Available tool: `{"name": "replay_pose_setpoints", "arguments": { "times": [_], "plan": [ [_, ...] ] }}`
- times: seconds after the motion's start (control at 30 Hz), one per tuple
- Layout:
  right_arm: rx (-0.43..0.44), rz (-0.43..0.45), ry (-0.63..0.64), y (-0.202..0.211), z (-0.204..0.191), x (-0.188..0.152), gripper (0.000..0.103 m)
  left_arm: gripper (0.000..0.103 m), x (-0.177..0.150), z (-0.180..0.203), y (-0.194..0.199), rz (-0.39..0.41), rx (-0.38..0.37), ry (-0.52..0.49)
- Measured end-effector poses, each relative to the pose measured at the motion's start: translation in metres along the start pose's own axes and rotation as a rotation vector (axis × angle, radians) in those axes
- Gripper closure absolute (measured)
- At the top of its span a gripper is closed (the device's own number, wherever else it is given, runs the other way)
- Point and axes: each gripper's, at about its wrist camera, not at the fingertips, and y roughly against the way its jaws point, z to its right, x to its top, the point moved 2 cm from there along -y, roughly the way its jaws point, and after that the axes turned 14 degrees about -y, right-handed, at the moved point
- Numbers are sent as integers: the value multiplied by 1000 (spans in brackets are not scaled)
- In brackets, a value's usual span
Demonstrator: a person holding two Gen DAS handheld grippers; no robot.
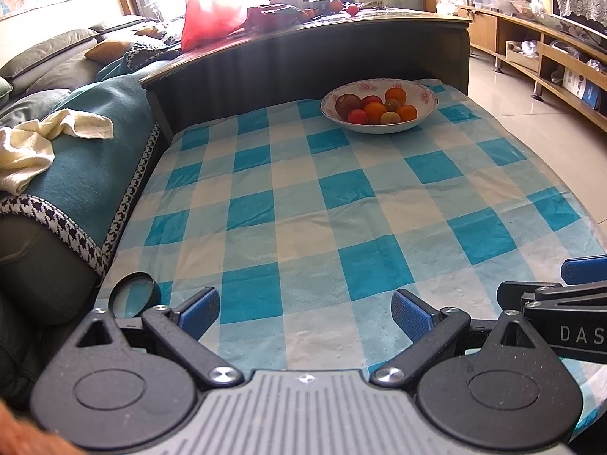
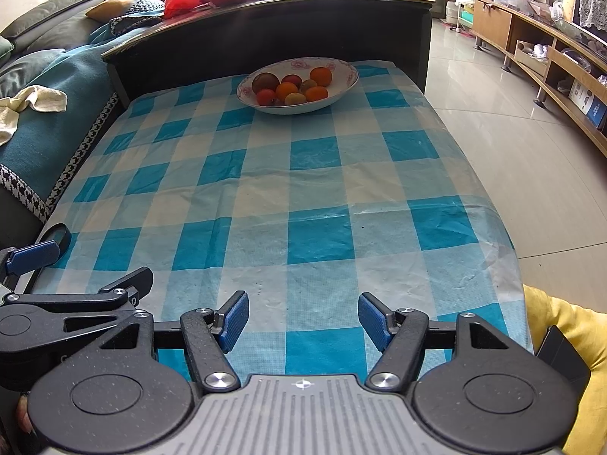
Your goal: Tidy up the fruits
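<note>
The counter [image 2: 322,197] under its blue-and-white checked cloth stretches ahead of both tongs; the sofa [image 1: 76,174] runs along its left side; the white bowl [image 2: 341,91], well ahead of the tongs at the counter's far end, holds the fruits [image 2: 292,89], all piled inside it; the left tongs [image 1: 305,314] and right tongs [image 2: 303,320] hover side by side over the near edge, both spread and pinching nothing; a magnifying glass [image 1: 132,295] lies just left of the left tongs.
</note>
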Motion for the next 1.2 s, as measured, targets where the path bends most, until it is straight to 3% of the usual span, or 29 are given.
{"name": "replay_pose_setpoints", "arguments": {
  "times": [1.2],
  "plan": [
    [-4, 7, -15, 0, 4, 5, 41, 0, 3, -3, 4, 29, 5, 4]
  ]
}}
